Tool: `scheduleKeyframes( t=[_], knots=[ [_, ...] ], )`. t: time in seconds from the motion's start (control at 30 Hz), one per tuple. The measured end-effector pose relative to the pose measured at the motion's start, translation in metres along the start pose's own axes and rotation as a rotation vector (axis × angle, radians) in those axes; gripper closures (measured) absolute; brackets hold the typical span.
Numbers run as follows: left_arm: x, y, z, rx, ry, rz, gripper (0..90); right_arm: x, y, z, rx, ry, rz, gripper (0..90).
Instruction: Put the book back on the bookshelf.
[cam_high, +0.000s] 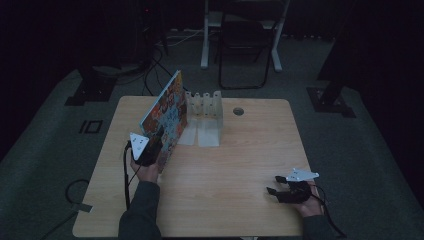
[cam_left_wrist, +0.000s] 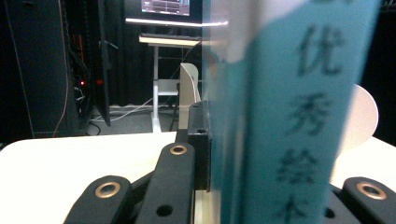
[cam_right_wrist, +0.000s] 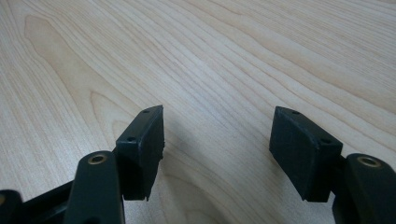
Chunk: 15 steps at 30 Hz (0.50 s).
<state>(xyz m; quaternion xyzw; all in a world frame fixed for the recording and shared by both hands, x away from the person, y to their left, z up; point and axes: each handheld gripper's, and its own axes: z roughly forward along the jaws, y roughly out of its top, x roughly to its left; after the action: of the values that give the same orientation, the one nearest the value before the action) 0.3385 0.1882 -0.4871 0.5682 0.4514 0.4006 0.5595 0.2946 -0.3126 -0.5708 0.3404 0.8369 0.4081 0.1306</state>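
Note:
A colourful picture book (cam_high: 167, 112) stands tilted on its edge at the table's left middle, leaning away to the upper right. My left gripper (cam_high: 156, 146) is shut on its near lower corner. In the left gripper view the book's teal spine (cam_left_wrist: 299, 116) with dark characters rises between the jaws, and the left finger's pad (cam_left_wrist: 200, 140) presses flat against it. Just behind the book stands a white slotted rack (cam_high: 205, 107). My right gripper (cam_high: 273, 185) rests near the table's front right corner, open, with bare wood between its fingers (cam_right_wrist: 140, 144).
The light wooden table (cam_high: 240, 160) has a round cable hole (cam_high: 238, 111) near its far edge. The rack's white dividers (cam_left_wrist: 189, 84) stand ahead of the book. A dark folding chair (cam_high: 245, 50) and floor cables (cam_high: 150, 70) lie beyond the table.

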Motion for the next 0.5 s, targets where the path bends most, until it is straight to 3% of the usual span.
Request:
scheduleKeyframes(
  t=[0.5],
  knots=[
    [0.003, -0.0089, -0.0054, 0.005, -0.002, -0.01, 80.9, 0.0002, 0.0001, 0.0, 0.003, -0.001, -0.002, 35.0]
  ],
)
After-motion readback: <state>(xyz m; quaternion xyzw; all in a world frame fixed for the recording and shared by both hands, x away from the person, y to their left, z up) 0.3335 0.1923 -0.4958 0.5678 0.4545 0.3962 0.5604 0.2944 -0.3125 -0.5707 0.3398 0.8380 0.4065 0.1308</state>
